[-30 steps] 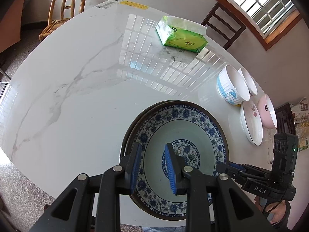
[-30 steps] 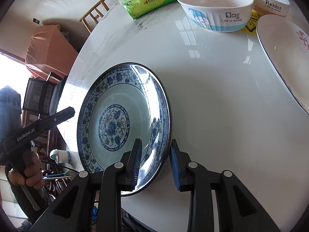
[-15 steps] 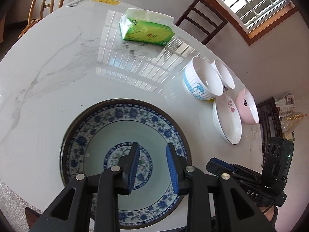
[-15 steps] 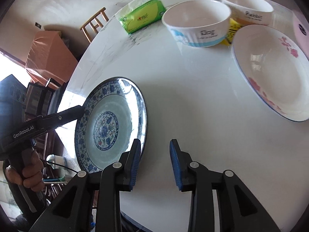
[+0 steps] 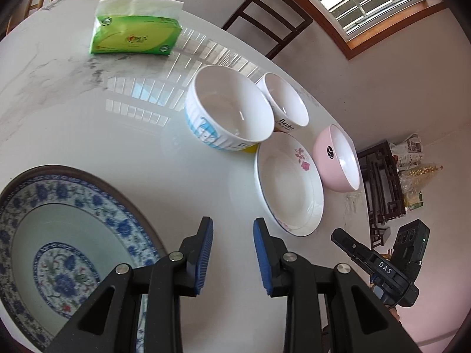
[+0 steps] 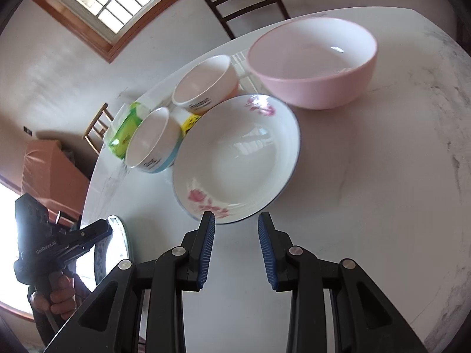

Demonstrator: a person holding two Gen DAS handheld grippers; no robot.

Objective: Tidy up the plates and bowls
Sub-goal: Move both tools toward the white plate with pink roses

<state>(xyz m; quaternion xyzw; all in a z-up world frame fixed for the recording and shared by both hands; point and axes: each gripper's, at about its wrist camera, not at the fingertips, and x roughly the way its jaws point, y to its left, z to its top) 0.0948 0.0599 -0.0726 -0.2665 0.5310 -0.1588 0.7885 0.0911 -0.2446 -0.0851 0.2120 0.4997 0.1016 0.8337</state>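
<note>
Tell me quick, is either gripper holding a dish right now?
Left gripper: open, fingers empty, beside the blue plate.
Right gripper: open, fingers empty, facing the floral plate.

The left wrist view looks down and forward over the table [image 5: 88, 111] from its near edge, its own fingers [image 5: 203, 253] filling the bottom of the frame. The blue plate [image 5: 73, 220] sits close at lower left, the bowls mid-frame, and the window at upper right.

The right wrist view sits lower and nearer to the dishes, facing the floral plate [image 6: 235, 158] just past its fingers [image 6: 207, 247], with the window at upper left.

Both views share the floral plate [image 5: 290, 188], the pink bowl [image 6: 312, 64], two white bowls, the tissue pack [image 5: 135, 33] and the dark chair. Each catches the other gripper at a lower corner.
</note>
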